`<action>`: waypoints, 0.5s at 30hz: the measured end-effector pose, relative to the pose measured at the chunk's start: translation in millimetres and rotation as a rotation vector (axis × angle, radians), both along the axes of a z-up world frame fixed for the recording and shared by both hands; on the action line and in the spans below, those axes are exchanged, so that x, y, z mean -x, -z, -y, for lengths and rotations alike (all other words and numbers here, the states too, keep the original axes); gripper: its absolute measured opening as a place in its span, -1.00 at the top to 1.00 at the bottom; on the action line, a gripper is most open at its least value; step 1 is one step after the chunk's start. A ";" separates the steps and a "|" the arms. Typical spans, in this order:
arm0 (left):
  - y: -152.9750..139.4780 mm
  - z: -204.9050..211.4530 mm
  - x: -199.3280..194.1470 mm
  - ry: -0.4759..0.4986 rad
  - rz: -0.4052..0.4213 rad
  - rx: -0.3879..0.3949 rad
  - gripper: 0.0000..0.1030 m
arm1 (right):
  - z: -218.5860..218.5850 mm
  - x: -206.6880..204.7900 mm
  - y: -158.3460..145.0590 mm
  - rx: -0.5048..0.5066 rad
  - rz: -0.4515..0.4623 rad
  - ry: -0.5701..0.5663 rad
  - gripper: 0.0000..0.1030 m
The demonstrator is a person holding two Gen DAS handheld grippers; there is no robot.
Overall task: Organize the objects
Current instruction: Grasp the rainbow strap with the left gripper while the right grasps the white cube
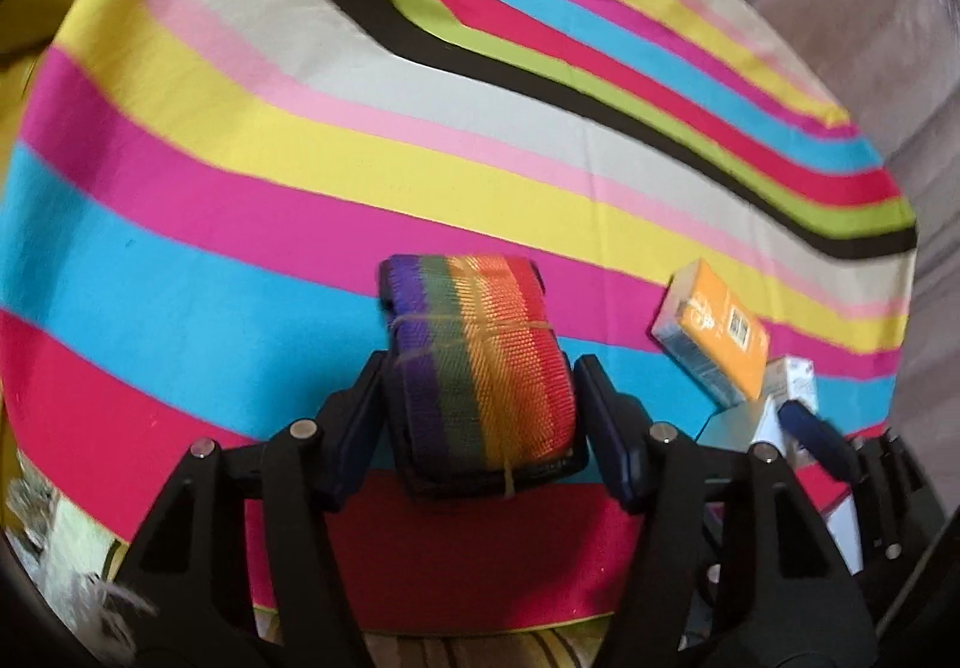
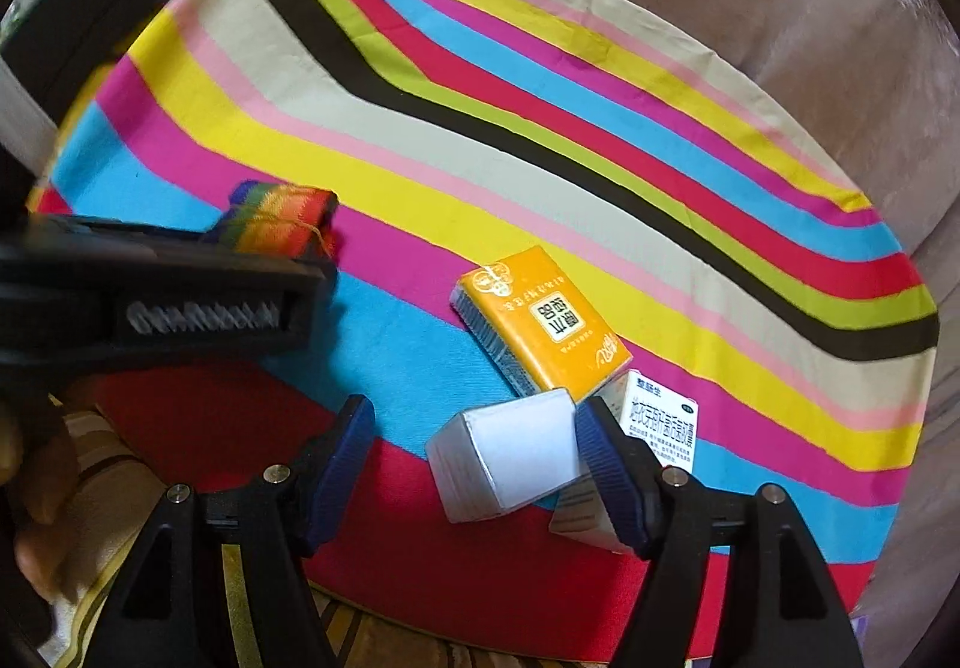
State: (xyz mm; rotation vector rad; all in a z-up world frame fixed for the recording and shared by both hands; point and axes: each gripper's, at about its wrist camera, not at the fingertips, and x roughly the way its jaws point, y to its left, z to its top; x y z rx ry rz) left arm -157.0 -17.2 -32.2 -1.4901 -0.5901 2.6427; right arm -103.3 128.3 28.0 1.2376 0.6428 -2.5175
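A rolled rainbow strap (image 1: 480,356), tied with thin cord, sits between the fingers of my left gripper (image 1: 480,368), which is shut on it. The pads press its two sides. In the right wrist view the same strap (image 2: 282,218) pokes out past the left gripper (image 2: 318,260), seen side-on. My right gripper (image 2: 474,428) stands open over a plain white box (image 2: 504,458), which leans against its right finger (image 2: 606,464). The left finger is well clear. An orange box (image 2: 540,326) lies just beyond it, and a white box with blue print (image 2: 660,422) lies behind the right finger.
Everything rests on a round table under a bright striped cloth (image 2: 540,140). Pale brown fabric (image 2: 780,8) hangs beyond the far edge. A hand (image 2: 36,476) holds the left gripper at the near left. The orange box (image 1: 714,332) lies to the right of the strap.
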 end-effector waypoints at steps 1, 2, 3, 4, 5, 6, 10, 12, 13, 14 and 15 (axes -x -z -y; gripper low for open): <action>-1.2 6.2 -4.1 -0.023 -0.009 -0.012 -0.25 | 0.9 -0.9 0.6 -0.005 -0.002 -0.005 -0.38; -1.5 9.8 -6.5 -0.037 -0.015 -0.018 -0.25 | 2.6 -2.0 1.4 -0.015 -0.004 -0.011 -0.38; -1.8 12.9 -9.1 -0.051 -0.021 -0.028 -0.25 | 4.8 -3.8 1.9 -0.024 -0.008 -0.021 -0.35; -1.9 14.6 -11.5 -0.059 -0.026 -0.034 -0.25 | 7.0 -5.6 2.2 -0.033 -0.013 -0.029 -0.27; -2.5 16.5 -13.9 -0.065 -0.032 -0.037 -0.25 | 9.3 -7.5 2.6 -0.048 -0.023 -0.040 -0.20; -3.8 18.3 -16.6 -0.071 -0.041 -0.039 -0.25 | 12.1 -10.7 2.3 -0.059 -0.035 -0.053 -0.09; -5.4 20.3 -22.1 -0.082 -0.055 -0.047 -0.25 | 10.0 -14.3 -0.8 -0.027 -0.037 -0.073 0.04; -5.0 21.0 -23.1 -0.086 -0.054 -0.054 -0.25 | -0.2 -11.0 -4.7 0.046 -0.016 -0.057 0.03; -5.3 19.2 -21.3 -0.086 -0.053 -0.054 -0.25 | -6.0 -8.3 -5.6 0.076 -0.004 -0.037 -0.04; -5.0 18.2 -20.2 -0.085 -0.053 -0.053 -0.25 | -13.8 -4.9 -7.0 0.116 0.011 -0.015 -0.08; -5.2 18.2 -20.2 -0.085 -0.054 -0.053 -0.25 | -17.4 -3.9 -8.3 0.144 0.021 -0.007 -0.17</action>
